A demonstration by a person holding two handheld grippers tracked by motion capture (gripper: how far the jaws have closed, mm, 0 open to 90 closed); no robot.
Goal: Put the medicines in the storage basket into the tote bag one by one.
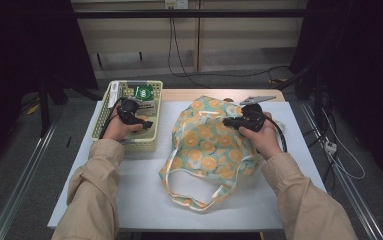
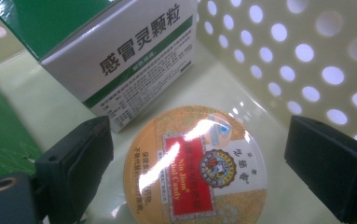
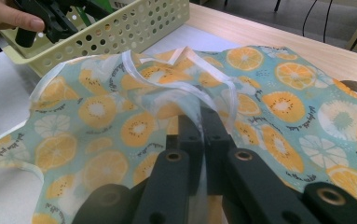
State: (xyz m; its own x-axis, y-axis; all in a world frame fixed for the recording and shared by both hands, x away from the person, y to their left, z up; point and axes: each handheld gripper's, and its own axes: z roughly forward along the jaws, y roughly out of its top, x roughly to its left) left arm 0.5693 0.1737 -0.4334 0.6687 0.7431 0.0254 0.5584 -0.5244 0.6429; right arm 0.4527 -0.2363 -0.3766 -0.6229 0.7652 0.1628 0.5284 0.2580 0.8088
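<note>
A cloth bag printed with orange slices lies on the white table, handles toward the person. My right gripper is shut on a fold of the bag's translucent rim, jaws pressed together. In the cream basket, my left gripper stands open over a round yellow candy tin. The tin lies between the two pads with a gap on each side. A white and green medicine box lies just beyond the tin.
The perforated basket wall rises close to the left gripper's right jaw. More green packs fill the basket's far end. The bag's looped handle trails near the table's front edge. A wooden strip borders the table's back.
</note>
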